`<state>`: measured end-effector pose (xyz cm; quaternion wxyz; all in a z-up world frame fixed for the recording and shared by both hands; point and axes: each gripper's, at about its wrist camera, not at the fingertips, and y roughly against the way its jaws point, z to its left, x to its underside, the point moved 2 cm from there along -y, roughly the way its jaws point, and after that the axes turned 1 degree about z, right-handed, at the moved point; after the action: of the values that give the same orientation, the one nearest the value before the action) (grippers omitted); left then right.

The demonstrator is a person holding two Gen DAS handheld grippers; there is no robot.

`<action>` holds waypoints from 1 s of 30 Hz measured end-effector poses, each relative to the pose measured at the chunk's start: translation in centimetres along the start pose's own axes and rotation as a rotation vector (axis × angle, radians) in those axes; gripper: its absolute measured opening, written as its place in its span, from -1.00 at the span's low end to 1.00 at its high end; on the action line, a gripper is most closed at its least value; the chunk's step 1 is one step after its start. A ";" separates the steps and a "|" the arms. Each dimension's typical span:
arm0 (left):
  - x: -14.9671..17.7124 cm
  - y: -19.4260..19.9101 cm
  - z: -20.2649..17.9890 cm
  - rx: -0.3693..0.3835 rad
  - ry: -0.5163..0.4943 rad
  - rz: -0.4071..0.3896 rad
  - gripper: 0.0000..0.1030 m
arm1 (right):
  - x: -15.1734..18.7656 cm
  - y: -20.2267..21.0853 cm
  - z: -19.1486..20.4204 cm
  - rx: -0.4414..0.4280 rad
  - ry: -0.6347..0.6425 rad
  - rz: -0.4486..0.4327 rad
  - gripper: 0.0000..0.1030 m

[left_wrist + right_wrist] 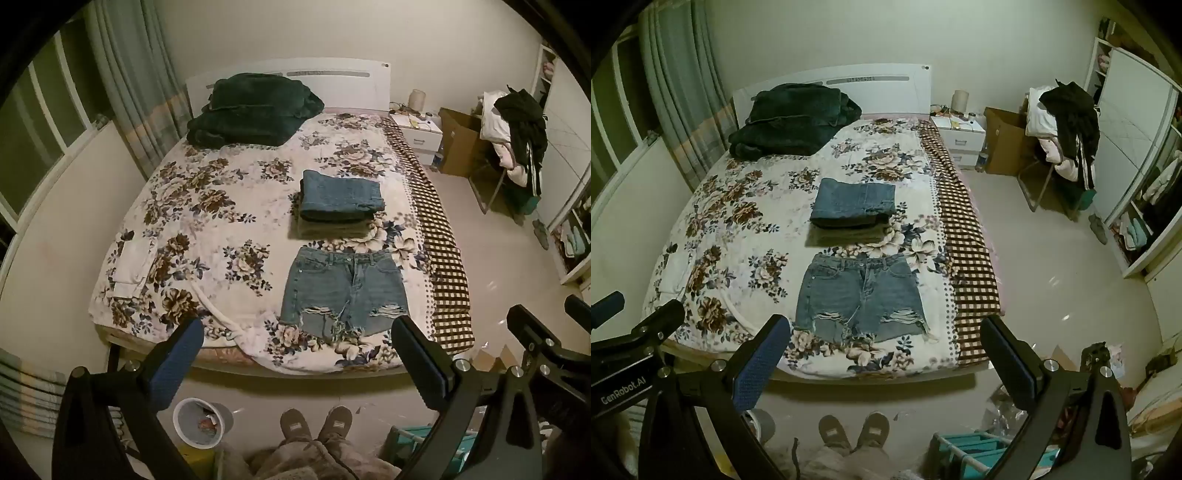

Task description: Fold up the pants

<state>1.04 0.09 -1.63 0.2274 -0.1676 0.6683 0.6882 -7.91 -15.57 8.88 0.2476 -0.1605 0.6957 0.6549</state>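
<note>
Both my left tongs [297, 363] and right tongs [882, 363] hang released, holding nothing. The denim shorts [341, 290] lie flat ahead; I should pinch both hem corners evenly.

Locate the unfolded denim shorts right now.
In both wrist views the denim shorts lie flat near the foot of the bed, right of centre, just in front of the folded clothes stack.

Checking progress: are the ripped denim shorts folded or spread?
Spread flat: the ripped blue denim shorts show waistband, fly and both frayed legs on the floral bedspread.
</note>
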 end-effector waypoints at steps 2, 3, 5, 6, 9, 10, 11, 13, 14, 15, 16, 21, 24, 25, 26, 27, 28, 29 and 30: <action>0.1 0.1 0.0 -0.001 0.001 -0.007 1.00 | 0.0 0.0 0.1 0.001 0.003 0.004 1.00; 0.0 0.0 0.0 -0.008 -0.003 -0.001 1.00 | 0.0 0.0 0.1 0.001 0.004 0.003 1.00; 0.0 0.1 0.0 -0.009 -0.003 -0.004 1.00 | -0.1 0.0 0.1 0.003 0.006 0.003 1.00; 0.1 0.1 0.0 -0.007 -0.002 -0.004 1.00 | -0.1 0.1 0.0 0.004 0.007 0.004 1.00; 0.0 0.4 0.2 -0.008 -0.004 -0.005 1.00 | -0.1 0.1 -0.1 0.007 0.008 0.002 1.00; 0.0 0.4 0.2 -0.006 -0.003 -0.001 1.00 | 0.0 0.1 0.2 0.008 0.006 0.004 1.00; 0.0 0.5 0.2 -0.005 -0.002 0.001 1.00 | 0.0 0.0 0.2 0.007 0.005 0.004 1.00; 0.1 0.6 0.2 -0.008 -0.006 0.002 1.00 | 0.0 0.0 0.1 0.008 0.006 0.004 1.00; 0.1 0.7 0.2 -0.007 -0.007 0.003 1.00 | 0.0 0.0 0.1 0.008 0.007 0.004 1.00; 0.0 0.7 0.2 -0.007 -0.007 0.005 1.00 | 0.0 0.0 0.0 0.009 0.007 0.004 1.00; 0.0 0.8 0.2 -0.009 -0.008 0.005 1.00 | 0.0 0.0 0.2 0.011 0.007 0.002 1.00; 0.2 0.4 0.3 -0.009 -0.003 -0.005 1.00 | 0.0 0.2 0.1 0.012 0.012 0.001 1.00; 0.3 0.7 0.9 -0.009 -0.002 -0.011 1.00 | -0.1 0.4 0.4 0.013 0.012 0.000 1.00; 0.4 0.7 1.0 -0.009 -0.002 -0.012 1.00 | -0.1 0.5 0.4 0.013 0.012 0.000 1.00; 0.3 1.0 1.5 -0.009 0.005 -0.014 1.00 | -0.2 0.5 0.4 0.011 0.011 0.001 1.00; 0.3 1.0 1.5 -0.011 0.005 -0.014 1.00 | -0.1 0.5 0.5 0.013 0.012 0.002 1.00; 0.2 1.1 1.5 -0.009 0.005 -0.013 1.00 | -0.2 0.5 0.5 0.014 0.013 0.001 1.00; 0.1 1.2 1.7 -0.009 0.006 -0.013 1.00 | -0.2 0.5 0.5 0.013 0.014 0.002 1.00; 0.0 1.3 1.9 -0.010 0.009 -0.015 1.00 | -0.1 0.5 0.5 0.012 0.013 0.003 1.00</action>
<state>0.45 1.93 -0.45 0.2285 -0.1768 0.6645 0.6891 -7.99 -15.03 9.37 0.2431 -0.1625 0.7016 0.6498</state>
